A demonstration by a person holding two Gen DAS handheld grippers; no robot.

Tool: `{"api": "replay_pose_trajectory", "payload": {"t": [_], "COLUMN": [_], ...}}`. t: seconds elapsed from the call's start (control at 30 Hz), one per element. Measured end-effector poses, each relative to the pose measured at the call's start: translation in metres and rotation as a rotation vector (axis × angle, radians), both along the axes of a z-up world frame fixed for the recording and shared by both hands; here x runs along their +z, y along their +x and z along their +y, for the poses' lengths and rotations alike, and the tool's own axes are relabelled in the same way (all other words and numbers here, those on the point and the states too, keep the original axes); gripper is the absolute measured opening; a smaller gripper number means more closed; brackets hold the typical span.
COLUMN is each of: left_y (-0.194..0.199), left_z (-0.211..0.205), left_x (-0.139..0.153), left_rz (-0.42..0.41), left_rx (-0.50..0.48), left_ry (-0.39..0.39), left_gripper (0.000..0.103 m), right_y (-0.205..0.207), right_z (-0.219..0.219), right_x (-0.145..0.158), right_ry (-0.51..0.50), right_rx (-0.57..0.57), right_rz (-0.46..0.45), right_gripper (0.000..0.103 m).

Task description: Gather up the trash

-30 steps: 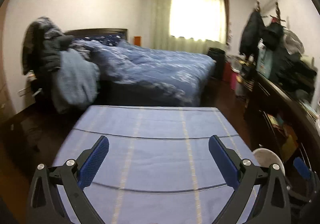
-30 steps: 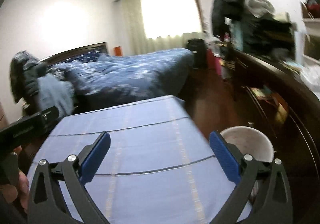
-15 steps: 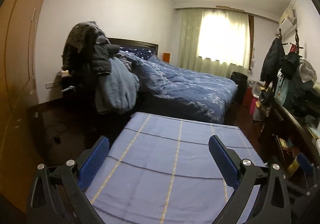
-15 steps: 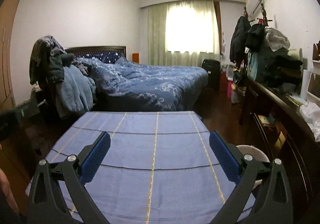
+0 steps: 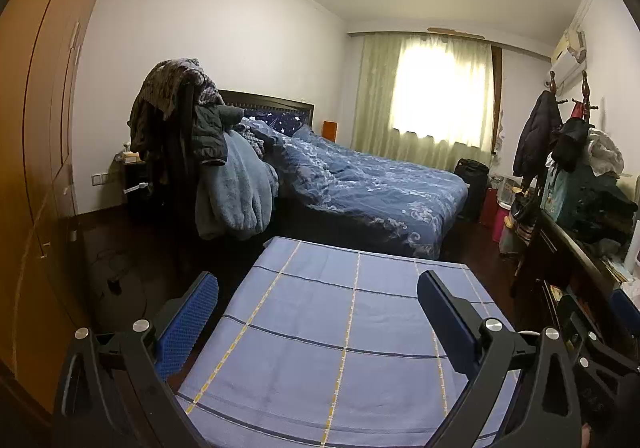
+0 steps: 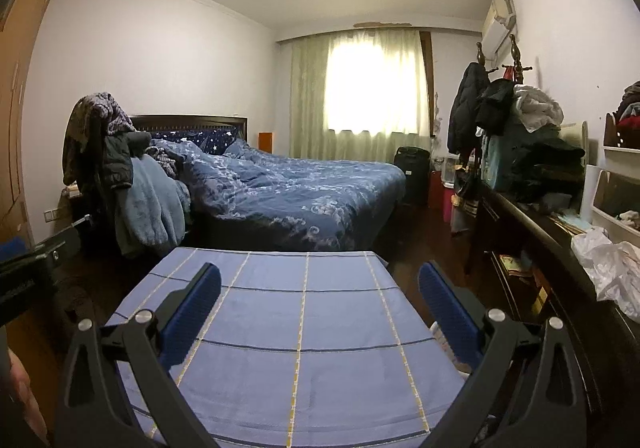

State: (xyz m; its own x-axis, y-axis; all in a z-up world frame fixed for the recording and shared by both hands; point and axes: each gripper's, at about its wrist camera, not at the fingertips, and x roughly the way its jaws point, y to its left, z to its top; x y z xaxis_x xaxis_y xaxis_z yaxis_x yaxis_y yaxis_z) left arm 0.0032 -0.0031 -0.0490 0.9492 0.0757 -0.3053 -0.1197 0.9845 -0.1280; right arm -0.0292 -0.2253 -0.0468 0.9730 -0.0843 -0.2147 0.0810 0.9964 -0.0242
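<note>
A table under a blue checked cloth (image 5: 340, 328) (image 6: 304, 312) lies bare below both grippers. My left gripper (image 5: 318, 312) hangs over its near edge, open, nothing between the blue pads. My right gripper (image 6: 320, 300) is open over the same cloth and also holds nothing. A sliver of a white bin (image 6: 440, 332) shows behind the right finger, beside the table. Crumpled white plastic (image 6: 608, 268) lies on the dark dresser at the right. In the left wrist view the right gripper's body (image 5: 584, 348) shows at the far right edge.
A bed with a blue duvet (image 5: 372, 184) (image 6: 296, 192) stands beyond the table. Clothes are heaped on a chair (image 5: 188, 152) at the left. A dark dresser (image 6: 532, 232) piled with clothes lines the right wall. Wooden wardrobe doors (image 5: 36, 128) run along the left.
Both grippers have tilted up, so more wall and ceiling show. The left view has swung leftward toward the wardrobe. The white bin has slipped almost out of sight.
</note>
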Motion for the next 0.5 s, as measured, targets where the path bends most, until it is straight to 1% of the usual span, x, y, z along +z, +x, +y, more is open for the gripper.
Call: {"api": "replay_pose_trajectory", "payload": {"t": [0.2,0.5], "left_y": [-0.0044,-0.0073], "left_z": [0.0002,-0.0016], "left_x": [0.0024,0.0026], "left_rz": [-0.012,-0.005], "left_rx": [-0.005,-0.009], "left_ry": [-0.005,-0.004], "left_gripper": [0.099,0.099], "right_y": [-0.0024,-0.0039], "right_z": [-0.0015,-0.0003], "right_x": [0.0001,0.0004], "right_ry": [0.005,0.009], "right_rx": [0.006,0.006], "right_rz": [0.001,0.005], "right_gripper": [0.099,0.099]}}
